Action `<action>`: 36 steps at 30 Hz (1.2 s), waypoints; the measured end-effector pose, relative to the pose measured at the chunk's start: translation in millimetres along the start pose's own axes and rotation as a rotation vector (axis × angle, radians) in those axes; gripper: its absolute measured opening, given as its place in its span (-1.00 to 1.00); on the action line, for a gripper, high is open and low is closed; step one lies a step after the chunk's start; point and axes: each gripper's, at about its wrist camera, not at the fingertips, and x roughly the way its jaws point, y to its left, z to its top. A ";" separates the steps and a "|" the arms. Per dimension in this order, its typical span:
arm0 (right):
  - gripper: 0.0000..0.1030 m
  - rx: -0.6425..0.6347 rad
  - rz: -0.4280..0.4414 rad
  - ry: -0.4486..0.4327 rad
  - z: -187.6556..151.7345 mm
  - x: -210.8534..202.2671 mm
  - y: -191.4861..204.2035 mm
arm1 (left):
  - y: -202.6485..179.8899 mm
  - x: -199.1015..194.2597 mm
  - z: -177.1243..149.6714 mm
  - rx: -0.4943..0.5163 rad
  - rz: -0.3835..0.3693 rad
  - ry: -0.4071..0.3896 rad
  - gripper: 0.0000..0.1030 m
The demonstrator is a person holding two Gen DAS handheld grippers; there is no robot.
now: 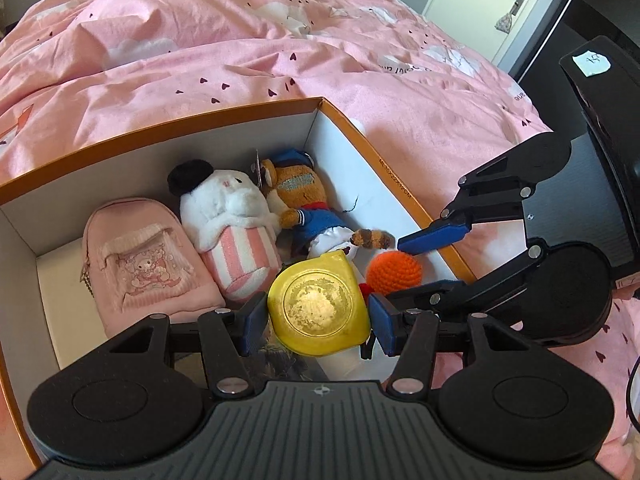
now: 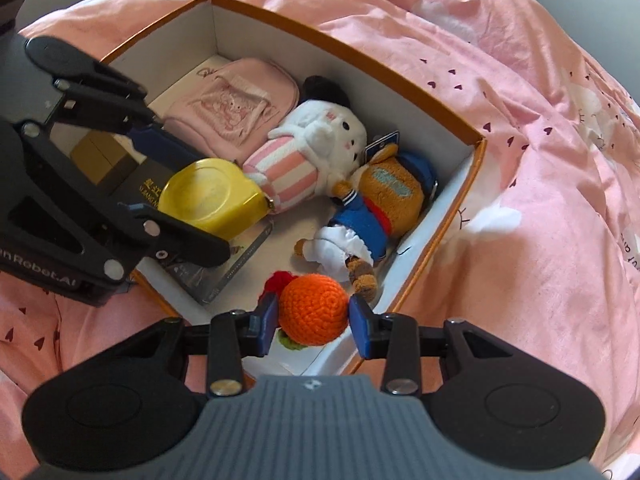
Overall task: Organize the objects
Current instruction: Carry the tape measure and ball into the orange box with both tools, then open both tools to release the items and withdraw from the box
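Crowding box rim: both loaded claws

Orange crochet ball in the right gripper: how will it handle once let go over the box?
The orange crochet ball, clamped in the right gripper, is yarn, so probably soft and light. Being round, it may roll on the box floor until the brown plush stops it.

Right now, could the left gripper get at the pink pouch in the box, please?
Probably not at once: the left gripper is shut on the yellow tape measure, so its jaws are full. The pink pouch lies uncovered in the box, close beside, so nothing else blocks it.
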 end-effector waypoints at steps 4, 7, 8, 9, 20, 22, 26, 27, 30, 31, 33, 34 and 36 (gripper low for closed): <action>-0.21 -0.021 0.024 0.055 3.4 9.7 2.3 | -0.5 7.8 5.7 0.046 -0.029 0.045 0.21; -0.22 -0.011 0.033 0.072 6.8 12.5 -1.6 | -0.4 16.5 8.3 0.067 -0.048 0.092 0.21; -0.22 -0.008 0.041 0.077 8.3 12.8 -2.4 | 0.9 20.5 9.4 0.064 -0.056 0.109 0.21; -0.22 -0.007 0.045 0.082 9.2 13.0 -2.8 | 1.8 24.0 9.9 0.063 -0.061 0.122 0.21; -0.20 -0.018 -0.004 0.008 3.2 -10.4 -7.3 | -2.8 49.9 16.5 0.189 -0.040 0.238 0.21; -0.20 -0.002 -0.013 -0.029 2.9 -19.1 -11.2 | -3.2 54.9 19.3 0.187 -0.044 0.253 0.21; -0.18 0.012 -0.046 -0.073 1.1 -30.6 -15.1 | -5.4 65.1 22.9 0.139 -0.043 0.274 0.21; -0.18 0.014 -0.057 -0.081 0.0 -31.9 -16.3 | -5.5 67.8 23.2 0.121 -0.038 0.279 0.21; -0.17 0.034 -0.059 -0.090 -2.6 -31.0 -19.4 | -4.2 75.5 23.7 0.061 -0.022 0.295 0.21; -0.17 0.043 -0.061 -0.093 -3.5 -30.4 -20.7 | -3.6 77.8 23.6 0.044 -0.023 0.300 0.21; -0.17 0.058 -0.060 -0.097 -5.3 -29.2 -22.6 | -2.6 81.2 23.6 0.018 -0.015 0.310 0.21; -0.17 0.065 -0.058 -0.099 -6.0 -28.6 -23.4 | -2.7 82.4 23.3 0.014 -0.007 0.310 0.21; -0.17 0.073 -0.055 -0.102 -7.4 -28.2 -24.2 | -3.0 84.0 22.4 0.015 0.005 0.309 0.21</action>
